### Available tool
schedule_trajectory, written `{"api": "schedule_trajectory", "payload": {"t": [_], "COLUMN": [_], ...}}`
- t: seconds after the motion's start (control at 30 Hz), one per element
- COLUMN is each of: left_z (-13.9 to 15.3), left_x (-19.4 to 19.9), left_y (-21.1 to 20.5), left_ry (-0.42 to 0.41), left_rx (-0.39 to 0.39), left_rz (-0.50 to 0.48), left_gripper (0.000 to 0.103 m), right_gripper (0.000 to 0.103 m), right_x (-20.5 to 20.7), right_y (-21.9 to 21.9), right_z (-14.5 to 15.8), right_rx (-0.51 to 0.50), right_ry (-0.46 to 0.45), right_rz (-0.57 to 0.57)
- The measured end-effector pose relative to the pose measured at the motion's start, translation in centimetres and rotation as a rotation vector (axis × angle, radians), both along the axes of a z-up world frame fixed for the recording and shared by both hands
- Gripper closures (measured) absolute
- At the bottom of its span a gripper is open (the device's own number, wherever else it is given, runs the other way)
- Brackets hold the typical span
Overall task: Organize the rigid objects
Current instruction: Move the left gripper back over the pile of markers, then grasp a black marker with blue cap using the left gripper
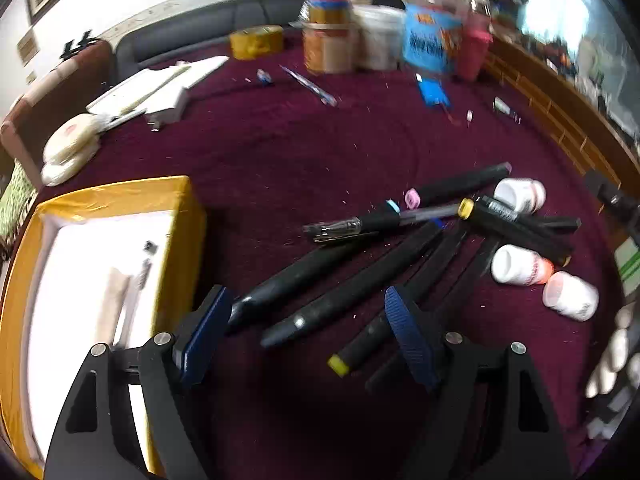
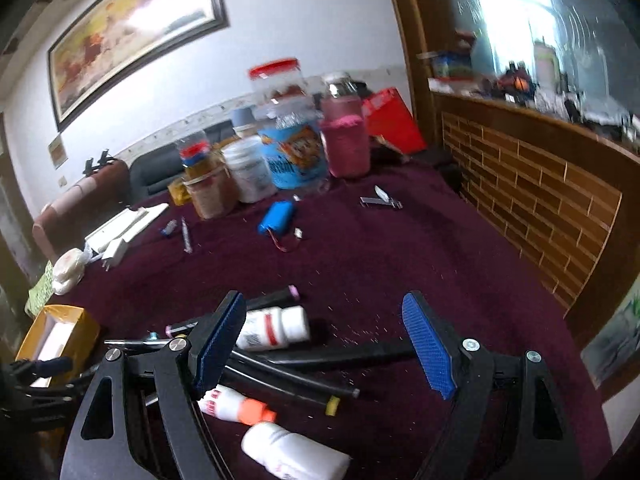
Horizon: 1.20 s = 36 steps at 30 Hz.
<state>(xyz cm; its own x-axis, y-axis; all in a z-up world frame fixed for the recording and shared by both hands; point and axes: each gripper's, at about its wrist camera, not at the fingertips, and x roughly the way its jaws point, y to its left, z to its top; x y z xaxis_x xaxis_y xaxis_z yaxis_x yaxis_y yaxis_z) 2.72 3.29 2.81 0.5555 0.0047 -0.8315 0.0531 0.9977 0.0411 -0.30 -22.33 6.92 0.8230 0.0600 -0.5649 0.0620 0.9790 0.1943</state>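
A heap of black marker pens with coloured end caps lies on the maroon tablecloth, with a clear ballpoint pen across it. Three small white bottles lie at its right. A yellow-taped box with a white inside stands at the left. My left gripper hangs open over the near ends of the markers, nothing between its blue pads. In the right wrist view my right gripper is open above the markers and the white bottles, gripping nothing.
Jars and tubs crowd the far edge of the table. A blue battery pack, a nail clipper, a pen and white boxes lie mid-table. A brick-pattern counter borders the right side.
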Motion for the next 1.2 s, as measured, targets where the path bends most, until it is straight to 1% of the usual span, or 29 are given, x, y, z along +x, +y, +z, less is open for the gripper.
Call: {"api": "schedule_trajectory", "payload": {"t": [0.1, 0.13, 0.17, 0.2, 0.23, 0.27, 0.3, 0.33, 0.37, 0.43, 0.47, 0.5, 0.57, 0.7, 0.8, 0.83, 0.87, 0.93, 0.97, 1.0, 1.13, 1.2], "left_z": [-0.4, -0.4, -0.4, -0.5, -0.5, -0.4, -0.7, -0.8, -0.8, -0.7, -0.7, -0.5, -0.4, -0.6, -0.8, -0.8, -0.8, -0.6, -0.3, -0.1, 1.9, 2.7], "left_x": [0.7, 0.8, 0.7, 0.6, 0.5, 0.2, -0.1, -0.3, -1.0, -2.0, -2.3, -2.7, -2.8, -2.4, -2.3, -2.4, -2.4, -2.3, -2.9, -2.8, -4.9, -5.8], "left_y": [-1.2, -1.8, -2.1, -2.5, -2.6, -2.8, -3.0, -3.0, -3.2, -3.5, -3.5, -3.4, -3.1, -3.4, -4.3, -4.4, -4.3, -3.7, -3.3, -3.1, -0.9, 0.0], "left_ry": [-0.024, -0.037, -0.040, -0.038, -0.029, -0.032, 0.015, 0.055, 0.056, 0.058, 0.066, 0.079, 0.086, 0.069, 0.021, 0.014, 0.012, 0.015, 0.001, -0.008, -0.058, -0.081], "left_rx": [0.016, 0.021, 0.024, 0.017, 0.017, 0.025, -0.020, -0.059, -0.068, -0.056, -0.068, -0.098, -0.122, -0.080, -0.026, -0.028, -0.046, -0.090, -0.108, -0.117, -0.234, -0.276], "left_rz": [-0.038, -0.068, -0.093, -0.128, -0.144, -0.164, -0.204, -0.223, -0.236, -0.258, -0.259, -0.257, -0.252, -0.225, -0.243, -0.249, -0.252, -0.254, -0.253, -0.254, -0.251, -0.246], "left_gripper": [0.024, 0.024, 0.029, 0.040, 0.053, 0.074, 0.078, 0.081, 0.081, 0.081, 0.081, 0.081, 0.081, 0.081, 0.080, 0.082, 0.087, 0.090, 0.091, 0.092, 0.091, 0.091], "right_gripper": [0.027, 0.027, 0.027, 0.027, 0.027, 0.027, 0.027, 0.027, 0.027, 0.027, 0.027, 0.027, 0.027, 0.027, 0.027, 0.027, 0.027, 0.027, 0.027, 0.027, 0.027, 0.027], "right_x": [0.3, 0.3, 0.2, 0.1, 0.1, 0.2, 0.3, 0.3, 0.4, 0.3, 0.3, 0.3, 0.3, 0.4, 0.5, 0.5, 0.6, 0.7, 0.8, 0.8, 1.0, 1.0], "right_y": [-0.7, -0.6, -0.5, -0.4, -0.3, -0.1, 0.0, 0.1, 0.2, 0.4, 0.5, 0.5, 0.5, 0.6, 0.7, 0.7, 0.7, 0.7, 0.7, 0.7, 0.6, 0.5], "right_z": [-0.4, -0.4, -0.3, -0.3, -0.4, -0.4, -0.5, -0.6, -0.7, -0.8, -0.8, -0.8, -0.8, -1.0, -1.1, -1.2, -1.3, -1.5, -1.6, -1.7, -2.0, -2.1], "right_rx": [0.018, 0.014, 0.006, -0.001, -0.005, -0.009, -0.011, -0.015, -0.016, -0.023, -0.026, -0.028, -0.027, -0.025, -0.030, -0.032, -0.033, -0.035, -0.034, -0.030, -0.016, -0.017], "right_ry": [0.024, 0.023, 0.020, 0.019, 0.021, 0.025, 0.031, 0.037, 0.040, 0.042, 0.041, 0.041, 0.042, 0.052, 0.057, 0.060, 0.064, 0.073, 0.079, 0.086, 0.103, 0.106], "right_rz": [-0.006, -0.006, -0.004, -0.001, 0.002, 0.008, 0.012, 0.017, 0.019, 0.022, 0.021, 0.020, 0.020, 0.021, 0.019, 0.020, 0.021, 0.022, 0.025, 0.029, 0.034, 0.033]}}
